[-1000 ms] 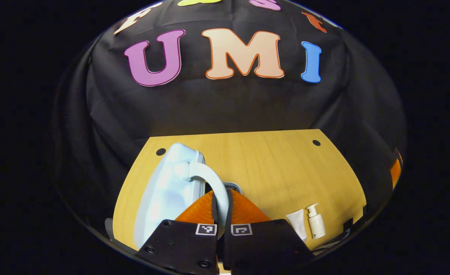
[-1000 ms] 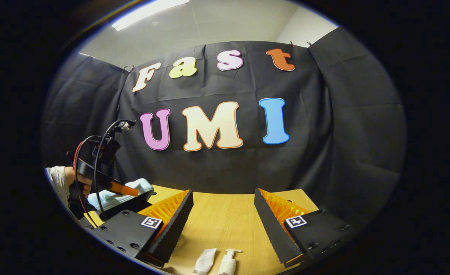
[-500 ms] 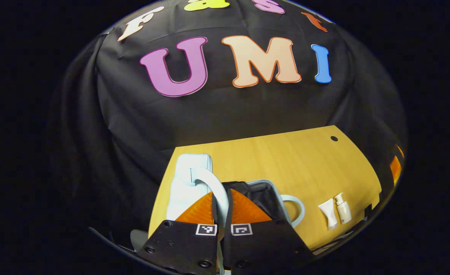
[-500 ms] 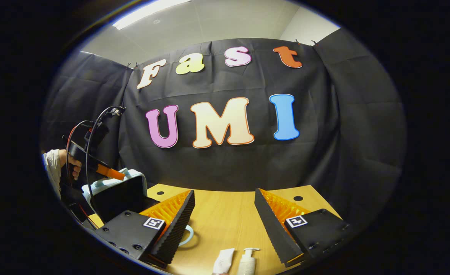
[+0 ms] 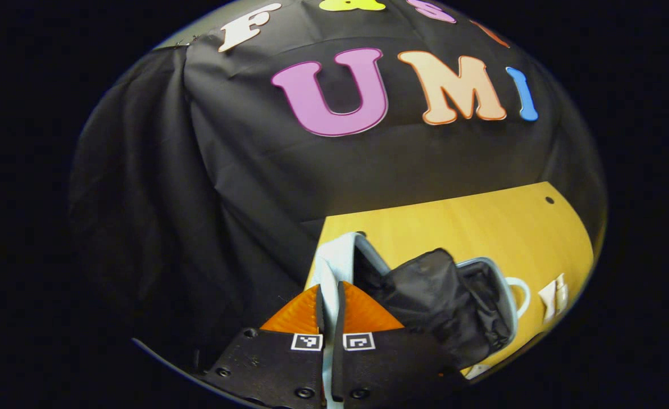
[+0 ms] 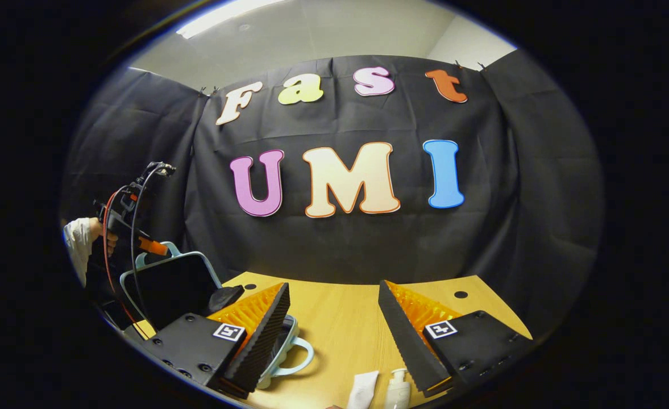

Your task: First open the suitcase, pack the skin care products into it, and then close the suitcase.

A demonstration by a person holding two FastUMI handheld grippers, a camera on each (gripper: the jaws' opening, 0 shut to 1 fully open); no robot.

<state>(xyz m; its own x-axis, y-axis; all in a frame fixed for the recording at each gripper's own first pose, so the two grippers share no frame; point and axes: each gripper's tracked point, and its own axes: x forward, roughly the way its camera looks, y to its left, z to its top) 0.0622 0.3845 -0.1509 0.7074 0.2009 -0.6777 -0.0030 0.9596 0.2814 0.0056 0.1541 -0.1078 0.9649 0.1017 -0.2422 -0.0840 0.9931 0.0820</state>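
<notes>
Because the left gripper [image 5: 328, 295] pinches its pale blue handle [image 5: 327, 278], the small hard-shell suitcase's lid [image 6: 169, 284] stands raised (black lining exposed), while the right gripper [image 6: 334, 318] waits spread.

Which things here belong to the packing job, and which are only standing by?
For the job:
- suitcase, lid raised
- lid handle, pinched by the left gripper
- tube
- pump bottle
- right gripper, open above the table

Standing by:
- table
- the suitcase's other handle, untouched
</notes>
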